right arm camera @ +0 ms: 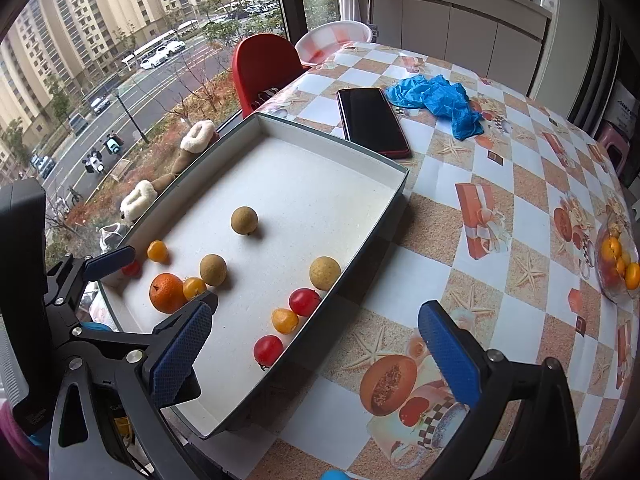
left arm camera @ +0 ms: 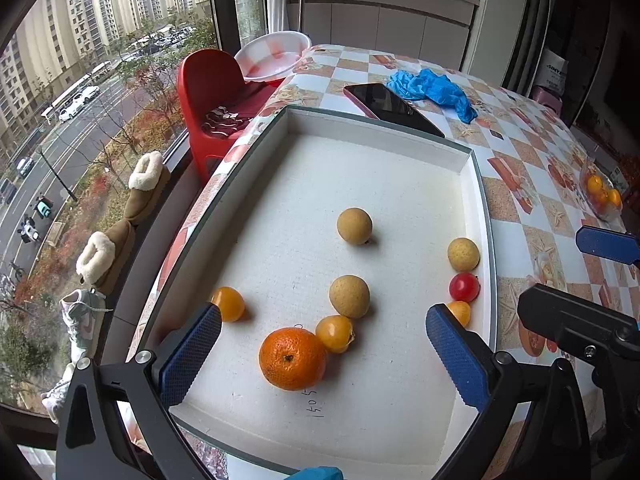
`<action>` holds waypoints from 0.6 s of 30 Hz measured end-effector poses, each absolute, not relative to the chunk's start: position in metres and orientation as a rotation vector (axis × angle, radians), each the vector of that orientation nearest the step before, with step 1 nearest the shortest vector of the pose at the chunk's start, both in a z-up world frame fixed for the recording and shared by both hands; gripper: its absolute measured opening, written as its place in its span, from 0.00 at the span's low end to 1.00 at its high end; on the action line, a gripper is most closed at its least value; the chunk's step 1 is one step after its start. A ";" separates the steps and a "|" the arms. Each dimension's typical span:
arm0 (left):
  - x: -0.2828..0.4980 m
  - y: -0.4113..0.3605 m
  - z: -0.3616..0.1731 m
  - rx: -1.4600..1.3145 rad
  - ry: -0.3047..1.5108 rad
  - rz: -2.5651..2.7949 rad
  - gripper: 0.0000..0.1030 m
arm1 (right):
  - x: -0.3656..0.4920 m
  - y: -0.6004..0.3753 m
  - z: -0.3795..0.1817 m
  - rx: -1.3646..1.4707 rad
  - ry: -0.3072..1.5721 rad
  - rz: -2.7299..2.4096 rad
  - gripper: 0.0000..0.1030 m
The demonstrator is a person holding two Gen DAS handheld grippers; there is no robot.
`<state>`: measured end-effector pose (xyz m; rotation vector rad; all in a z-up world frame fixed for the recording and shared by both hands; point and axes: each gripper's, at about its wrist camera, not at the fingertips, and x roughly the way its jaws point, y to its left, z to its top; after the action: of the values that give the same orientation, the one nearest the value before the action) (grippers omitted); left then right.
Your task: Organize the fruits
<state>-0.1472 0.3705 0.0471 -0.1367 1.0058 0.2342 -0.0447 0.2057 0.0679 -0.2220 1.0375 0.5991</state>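
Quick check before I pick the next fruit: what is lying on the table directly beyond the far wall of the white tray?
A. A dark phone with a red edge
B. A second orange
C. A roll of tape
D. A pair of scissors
A: a dark phone with a red edge lies flat on the checked tablecloth just past the tray wall, beside a crumpled blue glove.

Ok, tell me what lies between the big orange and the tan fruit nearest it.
A small yellow tomato sits between the orange and the tan fruit, clearest from the left wrist.
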 end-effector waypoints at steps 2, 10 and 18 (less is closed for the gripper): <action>-0.148 0.369 0.045 -0.128 1.016 0.238 1.00 | -0.046 0.206 0.066 -0.233 1.042 0.595 1.00; -0.153 0.369 0.028 -0.143 1.076 0.244 1.00 | -0.048 0.206 0.045 -0.267 1.102 0.560 1.00; -0.157 0.374 0.014 -0.163 1.111 0.266 1.00 | -0.049 0.195 0.019 -0.287 1.175 0.511 1.00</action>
<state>-0.1570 0.3737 0.0142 -0.1632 1.1106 0.2664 -0.0495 0.1950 0.0190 -0.2865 1.1753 0.5108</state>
